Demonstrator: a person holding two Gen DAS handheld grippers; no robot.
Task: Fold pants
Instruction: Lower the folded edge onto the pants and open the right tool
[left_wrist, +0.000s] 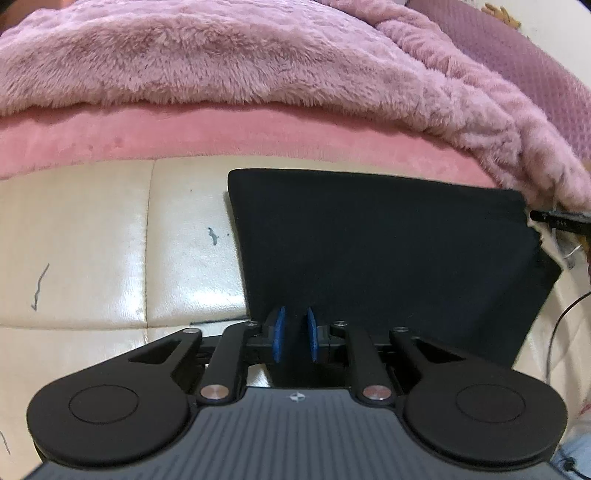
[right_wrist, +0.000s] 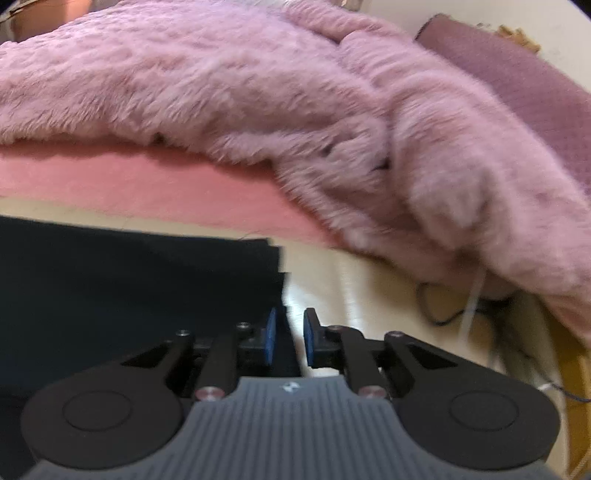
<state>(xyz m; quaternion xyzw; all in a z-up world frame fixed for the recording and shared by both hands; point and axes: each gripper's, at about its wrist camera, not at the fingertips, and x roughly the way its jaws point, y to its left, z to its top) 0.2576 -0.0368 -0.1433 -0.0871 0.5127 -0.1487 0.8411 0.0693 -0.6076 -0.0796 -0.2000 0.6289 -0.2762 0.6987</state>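
The black pants lie folded into a flat rectangle on a cream leather surface. My left gripper sits at the near edge of the fold; its blue pads stand a small gap apart with black cloth between them. In the right wrist view the pants fill the left half. My right gripper is at their right near corner, pads slightly apart with a strip of cloth between them. Whether either gripper pinches the cloth I cannot tell.
A fluffy pink blanket and a pink cushion edge run along the far side. A mauve knitted cushion lies at the far right. Dark cables and a yellow band sit at the right.
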